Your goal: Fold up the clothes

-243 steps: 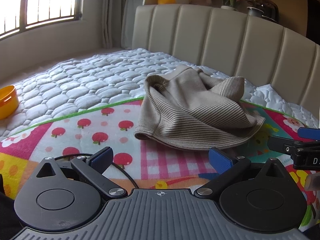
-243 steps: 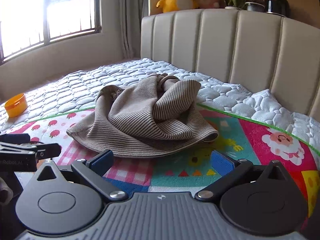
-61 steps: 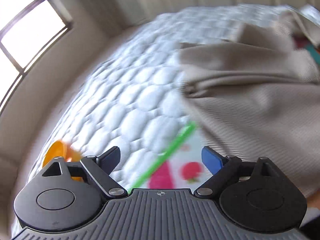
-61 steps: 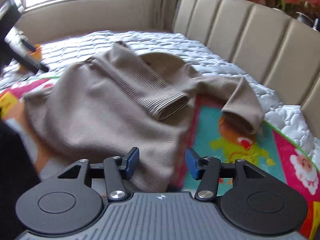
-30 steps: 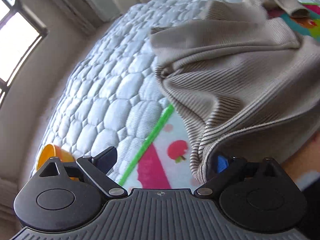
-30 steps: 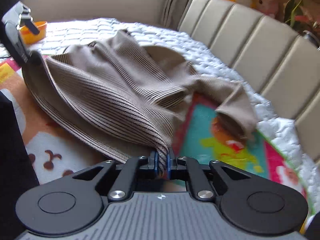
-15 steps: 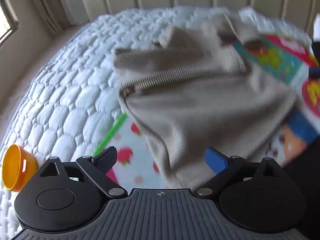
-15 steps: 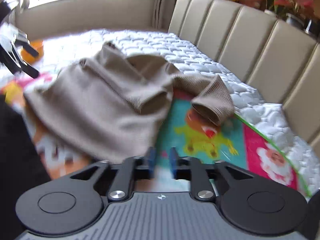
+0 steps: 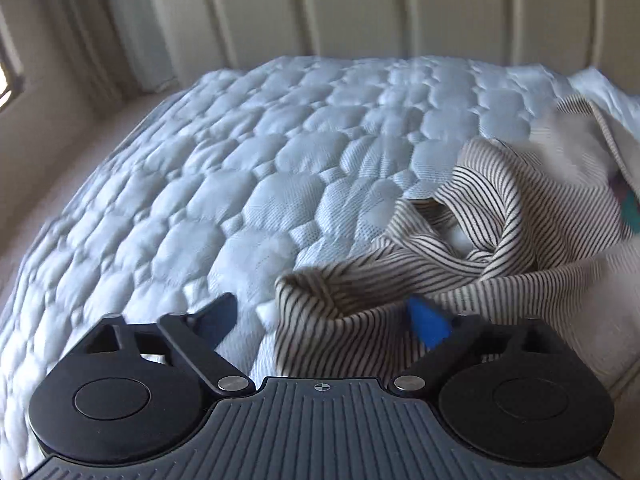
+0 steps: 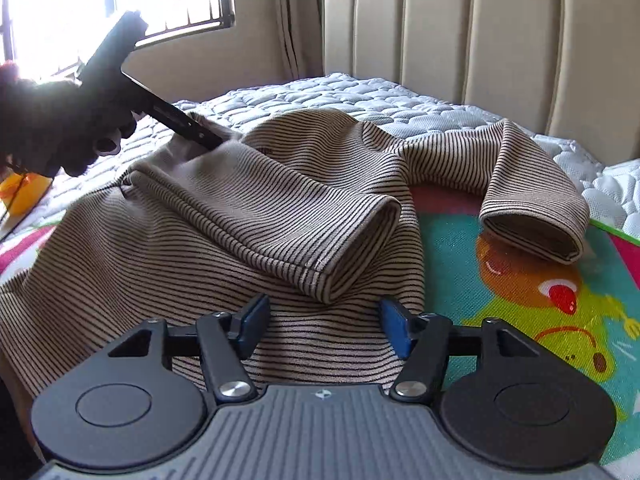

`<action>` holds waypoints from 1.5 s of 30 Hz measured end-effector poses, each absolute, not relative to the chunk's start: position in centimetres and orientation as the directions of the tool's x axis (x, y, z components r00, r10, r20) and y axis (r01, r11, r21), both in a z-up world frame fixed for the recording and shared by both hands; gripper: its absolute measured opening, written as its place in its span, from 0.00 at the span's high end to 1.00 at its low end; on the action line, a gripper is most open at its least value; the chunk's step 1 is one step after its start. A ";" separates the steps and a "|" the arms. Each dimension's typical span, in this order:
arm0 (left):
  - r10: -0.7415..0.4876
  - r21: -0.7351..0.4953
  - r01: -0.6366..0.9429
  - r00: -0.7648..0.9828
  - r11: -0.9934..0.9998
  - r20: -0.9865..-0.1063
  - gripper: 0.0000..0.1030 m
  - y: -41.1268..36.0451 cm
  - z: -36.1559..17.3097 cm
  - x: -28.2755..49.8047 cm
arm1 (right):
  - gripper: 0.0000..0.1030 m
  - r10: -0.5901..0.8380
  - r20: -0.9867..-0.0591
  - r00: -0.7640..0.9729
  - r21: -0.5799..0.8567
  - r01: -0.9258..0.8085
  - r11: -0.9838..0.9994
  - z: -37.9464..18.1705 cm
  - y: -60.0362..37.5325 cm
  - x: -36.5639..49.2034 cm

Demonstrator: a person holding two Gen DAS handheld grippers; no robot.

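Closing left gripper (image 9: 320, 320) astride sweater (image 9: 500, 240) fold; right gripper (image 10: 322, 322) parted, empty.

Tan sweater (image 10: 248, 216) with dark stripes; white quilted mattress (image 9: 200, 184); bright cartoon-print mat (image 10: 520, 280).

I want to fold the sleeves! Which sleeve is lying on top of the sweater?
The nearer sleeve, folded across the sweater's body. The other sleeve stretches out onto the colourful mat.

Quilted bed (image 10: 420, 116) carries a colourful mat (image 10: 520, 320) and striped sweater (image 10: 248, 216).
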State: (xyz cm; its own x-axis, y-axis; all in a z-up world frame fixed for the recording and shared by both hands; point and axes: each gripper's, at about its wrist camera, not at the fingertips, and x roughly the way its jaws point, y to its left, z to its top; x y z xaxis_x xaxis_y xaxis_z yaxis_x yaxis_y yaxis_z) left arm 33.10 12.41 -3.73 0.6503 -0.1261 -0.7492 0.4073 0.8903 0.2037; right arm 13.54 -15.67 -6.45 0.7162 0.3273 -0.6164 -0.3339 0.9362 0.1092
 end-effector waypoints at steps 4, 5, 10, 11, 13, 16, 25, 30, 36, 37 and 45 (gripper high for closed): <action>-0.111 0.206 0.350 0.703 0.914 -0.703 0.87 13.0 -2.6 33.1 | 0.40 0.321 -0.611 0.724 0.097 -0.334 0.938 -6.6 -15.3 13.4; -0.084 0.237 0.327 0.728 0.915 -0.681 0.87 13.5 -2.3 32.9 | 0.40 0.314 -0.610 0.728 0.083 -0.335 0.939 -6.7 -15.1 13.3; 0.048 0.271 0.221 0.686 0.937 -0.726 0.84 18.0 -5.3 34.1 | 0.39 0.303 -0.613 0.730 0.058 -0.341 0.938 -6.7 -14.8 13.1; 0.045 0.271 0.221 0.692 0.937 -0.721 0.82 18.2 -5.5 33.8 | 0.39 0.299 -0.614 0.730 0.052 -0.340 0.939 -6.7 -14.8 13.1; 0.036 0.255 0.208 0.705 0.944 -0.709 0.79 18.5 -5.4 33.1 | 0.38 0.295 -0.617 0.730 0.047 -0.340 0.939 -6.7 -14.6 13.2; 0.027 0.169 0.136 0.699 0.976 -0.715 0.67 19.2 -3.3 32.1 | 0.37 0.297 -0.621 0.725 0.053 -0.340 0.939 -6.6 -14.6 13.4; 0.139 -0.239 -0.321 0.815 0.916 -0.562 0.08 15.5 2.4 20.2 | 0.30 0.257 -0.637 0.727 -0.043 -0.366 0.929 -4.5 -14.5 13.8; 0.090 -0.177 -0.243 0.793 0.954 -0.602 0.08 13.9 0.0 18.9 | 0.30 0.237 -0.651 0.721 -0.130 -0.413 0.901 -1.4 -14.3 15.5; 0.145 -0.052 -0.205 0.829 0.977 -0.540 0.05 14.7 1.0 18.3 | 0.58 0.306 -0.746 0.591 0.250 -0.177 0.952 -2.7 -13.6 22.6; 0.163 -0.019 -0.204 0.833 0.979 -0.529 0.05 14.8 0.9 18.2 | 0.82 0.295 -0.764 0.574 0.243 -0.167 0.955 -3.1 -12.9 23.3; 0.033 -0.158 -0.127 0.869 0.979 -0.493 0.04 17.9 0.2 18.6 | 0.96 0.337 -0.681 0.650 0.040 -0.427 0.903 7.5 -3.8 24.7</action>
